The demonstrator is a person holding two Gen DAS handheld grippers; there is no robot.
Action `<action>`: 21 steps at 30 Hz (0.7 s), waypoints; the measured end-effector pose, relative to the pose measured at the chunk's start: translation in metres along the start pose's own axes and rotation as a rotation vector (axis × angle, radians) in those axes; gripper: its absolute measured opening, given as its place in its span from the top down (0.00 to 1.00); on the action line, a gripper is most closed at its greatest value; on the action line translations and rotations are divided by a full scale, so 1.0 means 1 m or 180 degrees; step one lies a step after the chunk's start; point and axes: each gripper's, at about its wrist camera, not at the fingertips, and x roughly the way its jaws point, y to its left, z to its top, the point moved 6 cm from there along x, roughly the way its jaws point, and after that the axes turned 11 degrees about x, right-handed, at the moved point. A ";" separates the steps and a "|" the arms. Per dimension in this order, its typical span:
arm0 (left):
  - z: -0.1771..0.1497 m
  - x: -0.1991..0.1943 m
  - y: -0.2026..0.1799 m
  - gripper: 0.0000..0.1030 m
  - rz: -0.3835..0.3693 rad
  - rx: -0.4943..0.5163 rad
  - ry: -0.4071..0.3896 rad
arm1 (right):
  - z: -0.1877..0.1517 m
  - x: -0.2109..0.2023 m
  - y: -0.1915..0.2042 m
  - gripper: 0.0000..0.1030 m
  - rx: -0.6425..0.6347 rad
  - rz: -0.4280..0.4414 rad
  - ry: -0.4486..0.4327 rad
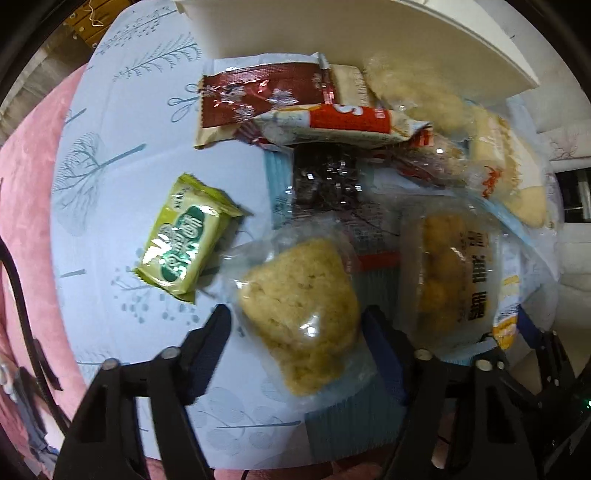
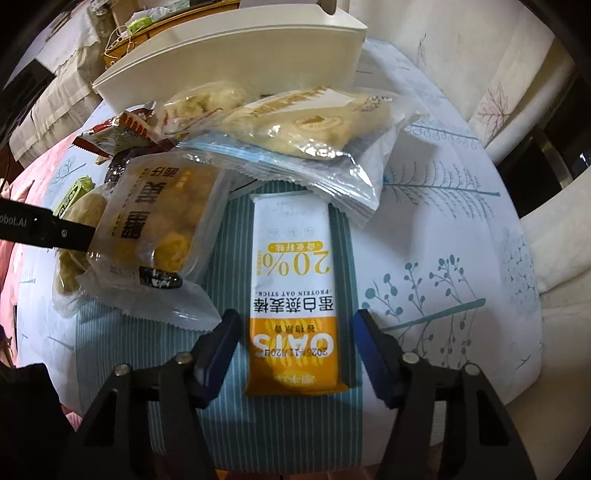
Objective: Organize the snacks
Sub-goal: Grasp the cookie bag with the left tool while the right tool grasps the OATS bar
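Note:
My left gripper (image 1: pixel 295 325) is open, its fingers on either side of a clear-wrapped yellow rice cake (image 1: pixel 301 299) on the table. A green snack pack (image 1: pixel 183 236) lies to its left, and a brown pack (image 1: pixel 258 96) and a red-and-white bar (image 1: pixel 332 123) lie farther off. My right gripper (image 2: pixel 293 332) is open around the near end of a white and orange oat bar (image 2: pixel 295 280) lying on a striped teal packet (image 2: pixel 280 417). A clear pack of golden buns (image 2: pixel 159 225) and a bread pack (image 2: pixel 306 122) lie beyond it.
A white bin (image 2: pixel 236 55) stands at the back of the pile; it also shows in the left wrist view (image 1: pixel 369 33). The table has a tree-print cloth (image 2: pixel 461 240). Pink fabric (image 1: pixel 33 166) lies off the left edge. The left gripper's arm (image 2: pixel 48 229) shows at the left.

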 end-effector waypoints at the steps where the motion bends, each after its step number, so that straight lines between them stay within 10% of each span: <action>1: 0.000 -0.001 -0.001 0.40 -0.0001 0.0019 -0.0032 | 0.001 0.001 0.000 0.40 0.0000 -0.0001 0.0011; 5: -0.009 -0.010 -0.003 0.42 0.0022 0.0085 -0.0053 | 0.003 -0.001 0.004 0.59 -0.0075 0.0001 0.0037; 21: -0.012 -0.074 0.016 0.43 -0.0173 0.0746 -0.0061 | 0.010 -0.042 0.028 0.59 0.0324 -0.0032 0.0270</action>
